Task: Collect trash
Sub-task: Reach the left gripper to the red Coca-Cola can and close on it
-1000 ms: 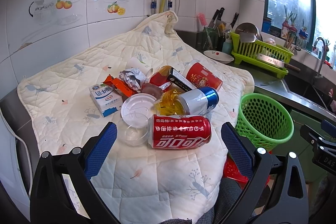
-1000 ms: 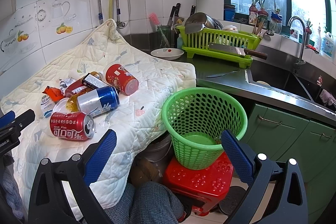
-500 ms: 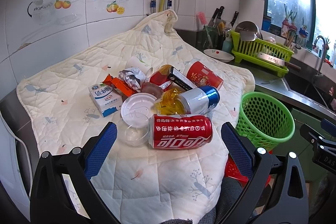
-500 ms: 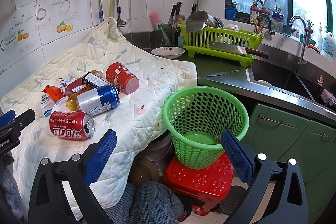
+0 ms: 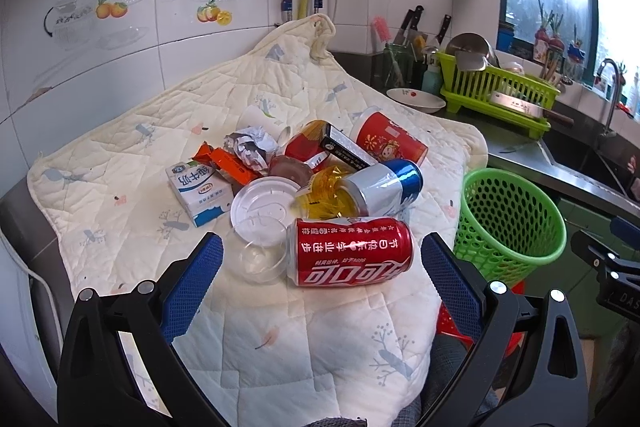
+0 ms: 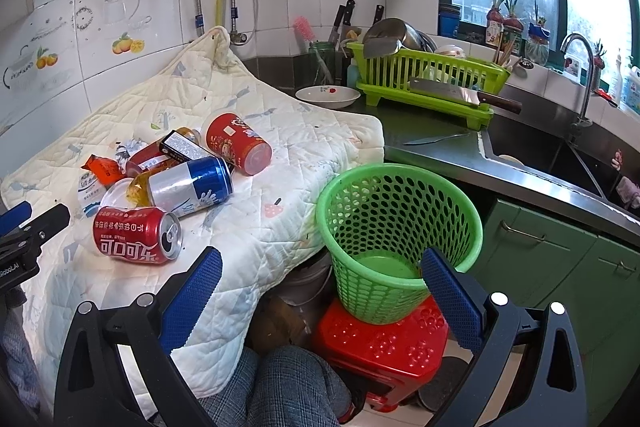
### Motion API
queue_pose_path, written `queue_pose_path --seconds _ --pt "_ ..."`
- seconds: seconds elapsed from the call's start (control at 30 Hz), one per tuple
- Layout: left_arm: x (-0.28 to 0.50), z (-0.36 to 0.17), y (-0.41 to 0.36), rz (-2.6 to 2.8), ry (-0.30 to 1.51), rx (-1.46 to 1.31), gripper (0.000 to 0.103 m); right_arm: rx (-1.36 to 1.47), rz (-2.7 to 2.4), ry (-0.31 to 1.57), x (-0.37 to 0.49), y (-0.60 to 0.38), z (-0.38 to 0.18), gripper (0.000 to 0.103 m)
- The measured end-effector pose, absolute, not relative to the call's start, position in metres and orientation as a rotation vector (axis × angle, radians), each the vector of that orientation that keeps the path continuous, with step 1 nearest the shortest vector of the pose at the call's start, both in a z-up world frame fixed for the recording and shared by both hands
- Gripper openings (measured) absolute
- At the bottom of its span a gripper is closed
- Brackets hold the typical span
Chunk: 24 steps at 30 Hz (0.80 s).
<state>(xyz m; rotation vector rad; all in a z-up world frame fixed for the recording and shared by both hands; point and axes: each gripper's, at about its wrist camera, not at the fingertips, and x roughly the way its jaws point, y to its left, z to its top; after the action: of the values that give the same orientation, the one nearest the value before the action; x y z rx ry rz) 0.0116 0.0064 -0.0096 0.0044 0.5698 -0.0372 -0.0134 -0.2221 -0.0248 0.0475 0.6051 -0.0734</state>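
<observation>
The left gripper (image 5: 322,275) hangs with its jaws spread wide over a cream quilted cloth (image 5: 192,115), gripping nothing, and a red cola can (image 5: 352,251) lies on its side just ahead of them. Behind the can sit a clear cup (image 5: 262,261), a white lid (image 5: 262,205), a milk carton (image 5: 198,187), a blue and silver can (image 5: 384,185) and a red paper cup (image 5: 388,141). A green basket (image 5: 512,223) stands to the right, beside the cloth's edge.

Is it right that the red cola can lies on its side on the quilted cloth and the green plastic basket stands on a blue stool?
Not quite. The red cola can does lie on its side on the quilted cloth, but the green plastic basket stands on a red stool, as the right wrist view shows.
</observation>
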Motion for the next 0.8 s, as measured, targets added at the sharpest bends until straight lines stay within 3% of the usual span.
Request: queue_pose_path --seconds 0.8 --pt "0.058 -0.029 -0.001 -0.465 0.633 0.414 0.097 0.029 0.017 0.658 0.024 -0.221 -0.035 0.097"
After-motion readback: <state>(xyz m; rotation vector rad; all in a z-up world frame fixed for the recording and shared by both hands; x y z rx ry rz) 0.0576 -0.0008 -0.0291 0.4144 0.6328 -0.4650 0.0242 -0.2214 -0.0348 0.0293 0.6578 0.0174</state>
